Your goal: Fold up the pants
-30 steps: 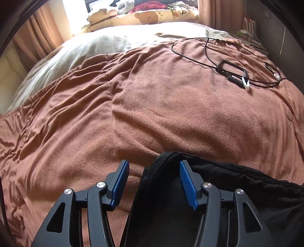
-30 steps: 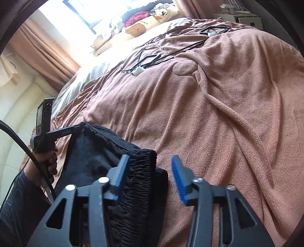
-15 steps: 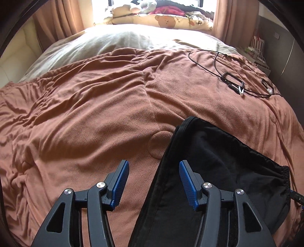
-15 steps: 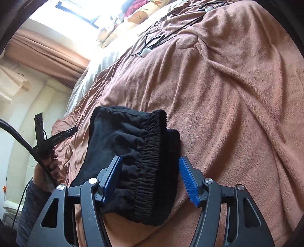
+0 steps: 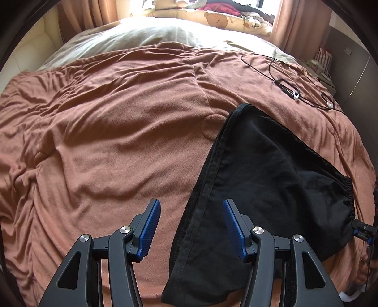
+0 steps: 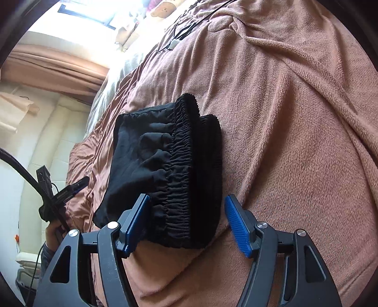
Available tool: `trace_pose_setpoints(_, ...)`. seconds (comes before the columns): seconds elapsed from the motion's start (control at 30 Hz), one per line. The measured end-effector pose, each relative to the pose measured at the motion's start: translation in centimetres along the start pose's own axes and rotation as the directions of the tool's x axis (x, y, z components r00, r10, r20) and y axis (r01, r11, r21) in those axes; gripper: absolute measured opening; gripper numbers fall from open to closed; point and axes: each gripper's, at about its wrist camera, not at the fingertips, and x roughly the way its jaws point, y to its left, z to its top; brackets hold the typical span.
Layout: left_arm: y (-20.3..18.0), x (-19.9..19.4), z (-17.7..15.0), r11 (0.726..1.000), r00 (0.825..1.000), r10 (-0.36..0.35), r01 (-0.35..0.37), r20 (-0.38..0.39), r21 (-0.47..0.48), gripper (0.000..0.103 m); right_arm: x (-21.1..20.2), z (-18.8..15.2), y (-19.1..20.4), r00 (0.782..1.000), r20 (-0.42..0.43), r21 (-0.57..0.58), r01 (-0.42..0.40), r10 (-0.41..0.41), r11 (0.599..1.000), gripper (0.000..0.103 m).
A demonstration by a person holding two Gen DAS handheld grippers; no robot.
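Observation:
Black pants (image 5: 271, 179) lie folded on the brown blanket (image 5: 113, 132). My left gripper (image 5: 192, 226) hovers open above their left seam edge, and neither pad touches the cloth. The gathered elastic waistband (image 6: 189, 170) lies between the blue pads of my right gripper (image 6: 187, 222). Its jaws are opening and neither pad presses on the cloth. In the right wrist view, a hand holds the left gripper (image 6: 70, 189) off the pants' far side, apart from them. The right gripper's tip (image 5: 363, 231) shows at the waistband end in the left wrist view.
Black cables with a small clip-like device (image 5: 288, 91) lie on the blanket at the far right. Pale bedding and a bear-print pillow (image 5: 224, 21) sit at the head of the bed. Curtains (image 5: 297, 30) and a bedside stand (image 5: 323, 68) lie beyond.
My left gripper has drawn back from the pants' far corner, so more of the bed shows. The right gripper has sunk and rolled over the waistband, its jaws a little wider.

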Motion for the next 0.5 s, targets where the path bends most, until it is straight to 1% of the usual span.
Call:
trace_pose_setpoints(0.17,1.3,0.0,-2.6,0.999,0.999,-0.028,0.026,-0.035,-0.035,0.058,0.5,-0.5,-0.5,0.999,-0.021,0.024,-0.030,0.030,0.999,0.064)
trace_pose_setpoints(0.37,2.6,0.8,-5.1,0.992,0.992,-0.101,0.094,-0.081,-0.080,0.058,0.2,-0.6,-1.7,0.996,-0.040,0.067,-0.073,0.075,0.995,0.064)
trace_pose_setpoints(0.43,2.7,1.2,-5.6,0.990,0.989,-0.113,0.105,-0.092,-0.089,0.058,0.1,-0.4,-2.1,0.996,-0.043,0.077,-0.077,0.080,0.994,0.064)
trace_pose_setpoints(0.47,2.8,1.5,-5.8,0.990,0.989,-0.115,0.106,-0.096,-0.093,0.058,0.1,-0.3,-2.3,0.996,-0.045,0.084,-0.077,0.081,0.994,0.065)
trace_pose_setpoints(0.5,2.9,1.7,-6.0,0.989,0.988,-0.120,0.111,-0.101,-0.096,0.058,0.1,-0.2,-2.4,0.995,-0.046,0.091,-0.083,0.088,0.992,0.069)
